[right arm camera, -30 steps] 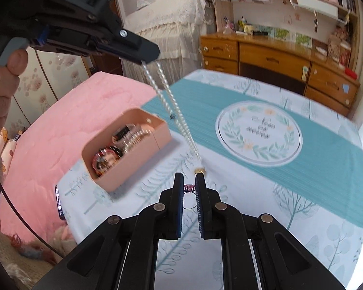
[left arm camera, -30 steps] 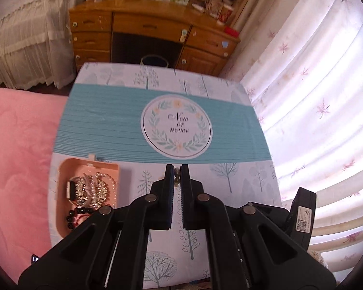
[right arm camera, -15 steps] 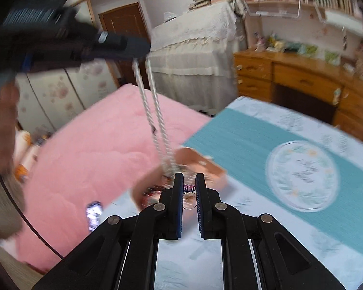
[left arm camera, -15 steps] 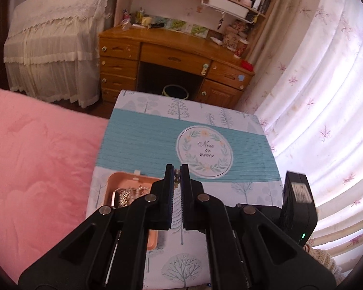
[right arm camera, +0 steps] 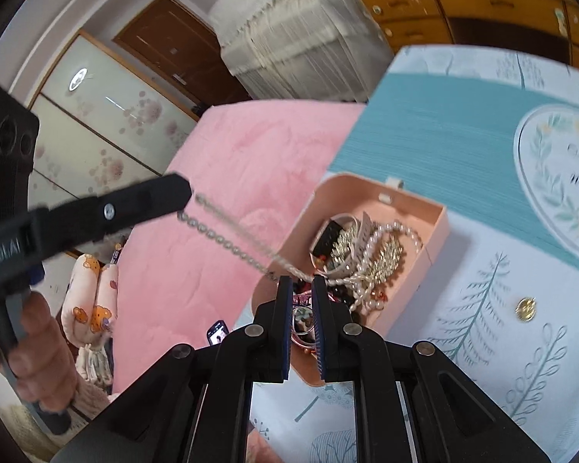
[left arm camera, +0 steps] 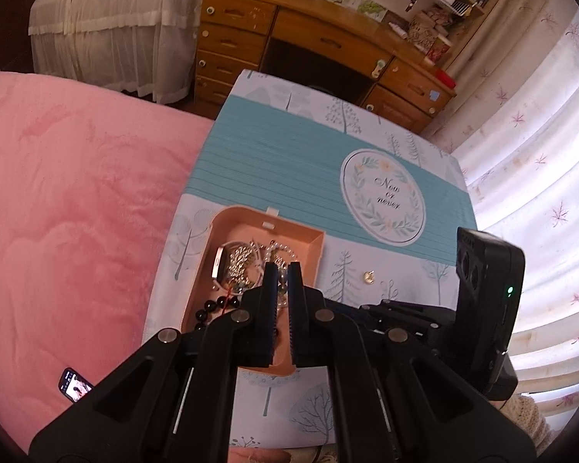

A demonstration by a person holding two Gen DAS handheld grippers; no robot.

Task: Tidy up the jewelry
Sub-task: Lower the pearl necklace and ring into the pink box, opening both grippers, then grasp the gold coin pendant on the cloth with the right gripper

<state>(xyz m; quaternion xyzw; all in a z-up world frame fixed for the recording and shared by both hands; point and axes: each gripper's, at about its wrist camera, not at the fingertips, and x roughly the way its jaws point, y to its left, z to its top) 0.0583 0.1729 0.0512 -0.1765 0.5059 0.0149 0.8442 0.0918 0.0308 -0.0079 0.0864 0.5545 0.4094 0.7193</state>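
A pink jewelry box (left arm camera: 308,237) (right arm camera: 436,227) sits on the table's near left part, holding a watch, pearl strands, gold pieces and dark beads. My left gripper (left arm camera: 283,270) (right arm camera: 187,193) is shut on a pearl necklace (right arm camera: 227,241), which hangs in two strands down into the box. My right gripper (right arm camera: 302,283) hovers over the box's near end, jaws narrowly apart; a small pink piece shows between them, and I cannot tell if it is held. A small gold earring (left arm camera: 368,276) (right arm camera: 525,308) lies on the cloth right of the box.
The tablecloth (left arm camera: 289,162) has a teal band and a round "Now or never" print (left arm camera: 384,196). A pink bed (left arm camera: 77,212) borders the table's left edge, with a phone (left arm camera: 74,384) on it. A wooden desk (left arm camera: 320,38) stands behind; curtains hang at the right.
My left gripper has carried the necklace left and lowered it, so its lower end now lies in the box. My right gripper has moved over the box's near end.
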